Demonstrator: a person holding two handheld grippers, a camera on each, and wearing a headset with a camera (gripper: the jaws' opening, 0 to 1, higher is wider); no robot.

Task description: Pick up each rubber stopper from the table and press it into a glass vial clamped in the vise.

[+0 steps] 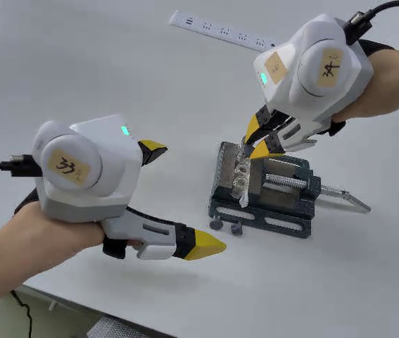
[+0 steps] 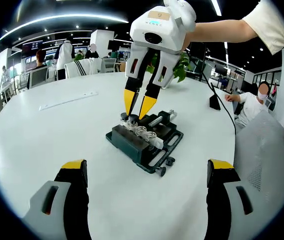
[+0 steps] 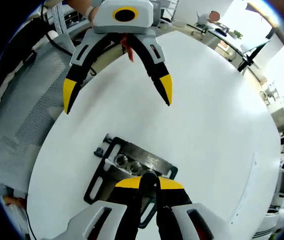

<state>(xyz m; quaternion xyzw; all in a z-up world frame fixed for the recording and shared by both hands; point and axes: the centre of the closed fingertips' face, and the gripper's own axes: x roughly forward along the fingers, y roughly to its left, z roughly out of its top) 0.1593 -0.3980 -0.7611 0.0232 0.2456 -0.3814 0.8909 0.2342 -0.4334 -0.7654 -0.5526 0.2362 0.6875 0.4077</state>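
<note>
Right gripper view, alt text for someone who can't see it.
The yellow-tipped right claw pinches a dark rubber stopper at clear glass vials clamped in a dark metal vise on a white table. The left claw hangs open opposite.

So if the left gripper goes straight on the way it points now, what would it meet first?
Probably the vise, which lies straight ahead between the jaws of the open left gripper; depth is unclear. The right gripper, shut on a rubber stopper, hangs above it.
</note>
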